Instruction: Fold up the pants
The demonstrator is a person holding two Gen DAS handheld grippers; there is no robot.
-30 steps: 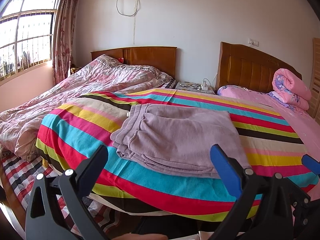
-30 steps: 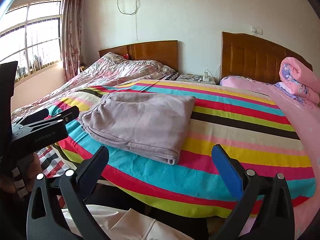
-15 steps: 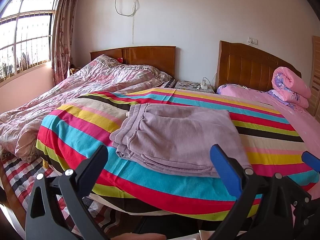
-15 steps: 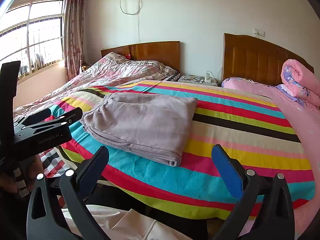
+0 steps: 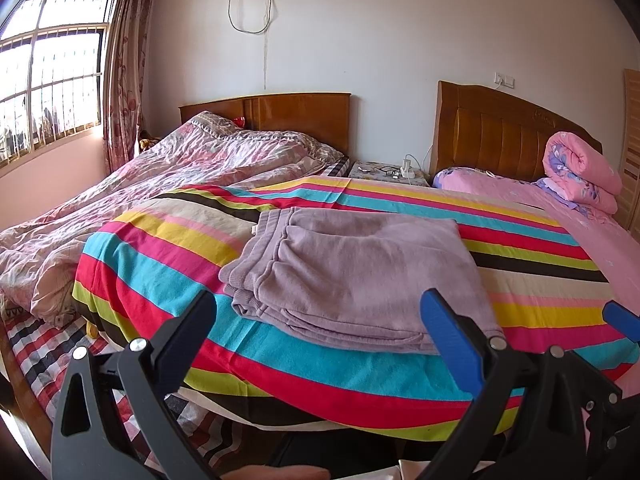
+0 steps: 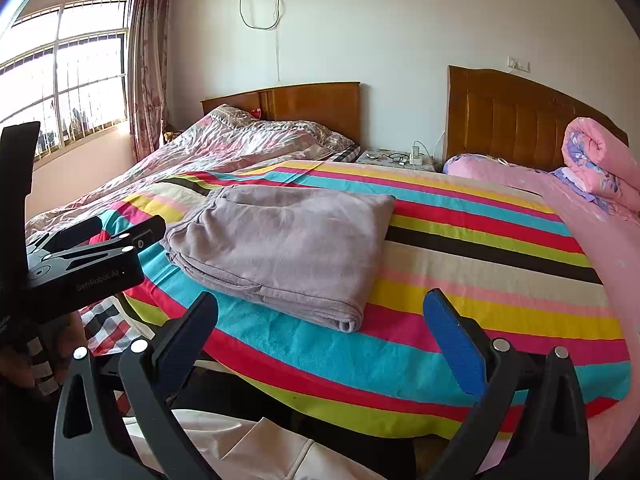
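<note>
**Folded pants on the striped cover, both grippers held clear**

Left wrist view: the lilac pants (image 5: 360,276) are seen folded into a flat stack on the striped blanket (image 5: 168,264), toward its near edge. The left gripper (image 5: 318,320) is held spread wide and empty, short of the bed, with nothing between its fingers. A blue fingertip of the right gripper (image 5: 622,320) is glimpsed at the far right edge.

Right wrist view: the pants (image 6: 288,248) are shown left of centre on the blanket (image 6: 480,264). The right gripper (image 6: 320,320) is likewise parted and empty. The left gripper (image 6: 100,240) is seen from the side at the left, apart from the cloth.
</note>
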